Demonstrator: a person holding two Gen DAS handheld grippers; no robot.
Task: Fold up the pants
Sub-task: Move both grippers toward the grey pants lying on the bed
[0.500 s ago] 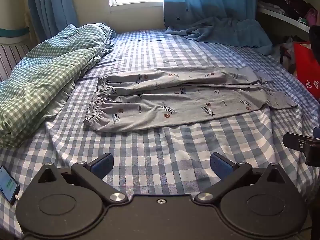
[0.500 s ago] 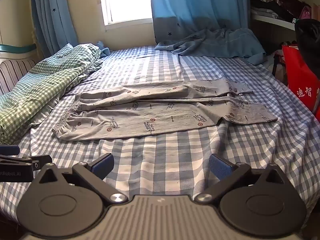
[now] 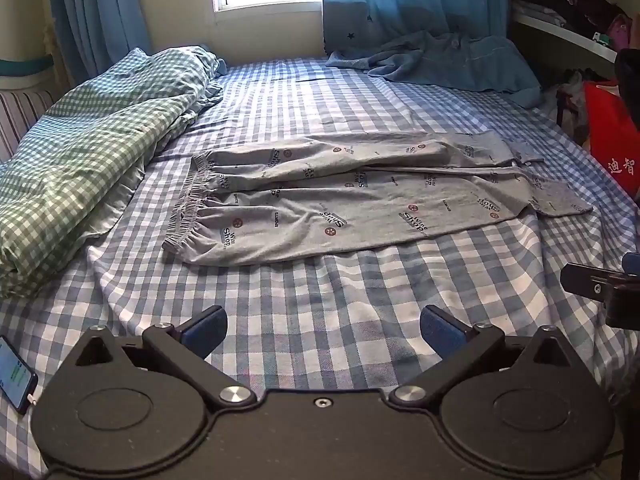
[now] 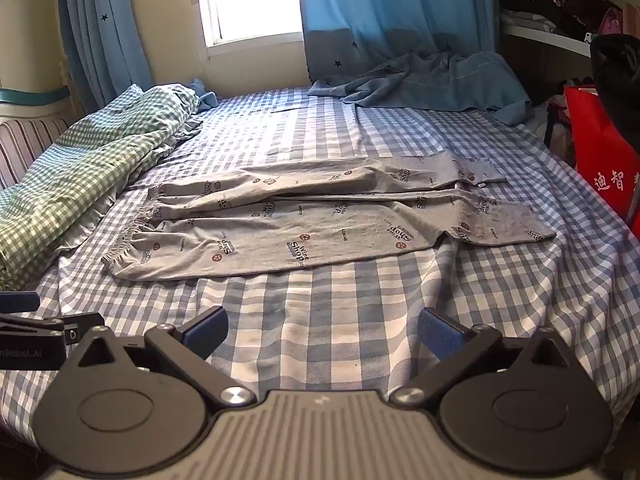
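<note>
Left wrist view shows the left gripper (image 3: 322,332) with its blue pads spread wide and nothing between them, hanging over bare checked bed sheet (image 3: 320,300) near the bed's front edge. In the right wrist view the right gripper (image 4: 322,332) stands just as wide and as empty.

Beyond both, the grey printed pants (image 3: 360,196) lie flat across the middle of the bed, elastic waistband (image 3: 188,204) to the left, cuffs (image 3: 560,200) to the right, one leg lying alongside the other.

They look like thin jersey: light, limp, likely to sag and drag the sheet. Best holds are probably the gathered waistband and the cuff ends, pinching both layers.

As for containers, a red bag (image 4: 604,160) stands beside the bed at right; its contents are hidden. A shelf (image 3: 560,28) above holds piled clothing.
</note>
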